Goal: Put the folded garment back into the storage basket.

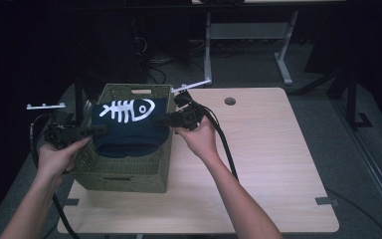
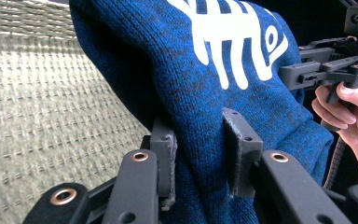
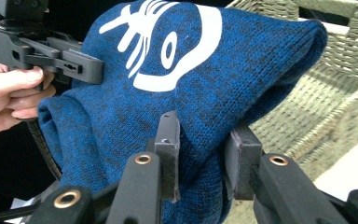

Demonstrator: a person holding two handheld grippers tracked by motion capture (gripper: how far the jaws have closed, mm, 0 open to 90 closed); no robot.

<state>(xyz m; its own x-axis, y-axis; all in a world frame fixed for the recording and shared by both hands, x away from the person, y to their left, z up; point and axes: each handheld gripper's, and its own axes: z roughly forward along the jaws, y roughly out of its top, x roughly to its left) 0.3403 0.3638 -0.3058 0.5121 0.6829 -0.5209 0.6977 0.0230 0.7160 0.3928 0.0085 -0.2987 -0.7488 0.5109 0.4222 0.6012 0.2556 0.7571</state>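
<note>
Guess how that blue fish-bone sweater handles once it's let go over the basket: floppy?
Likely floppy: the blue sweater sags between the left tongs and right tongs. Probably grippy, since the coarse knit bunches between the pads. It should slump into the woven basket rather than roll.

Your left gripper [image 2: 199, 154] and right gripper [image 3: 203, 156]: matte black, copper-ringed rivets, frayed grey pads [image 2: 168, 161], thick black cables [image 1: 224, 144]. Forearms [image 1: 238, 199] bare, no sleeves.
</note>
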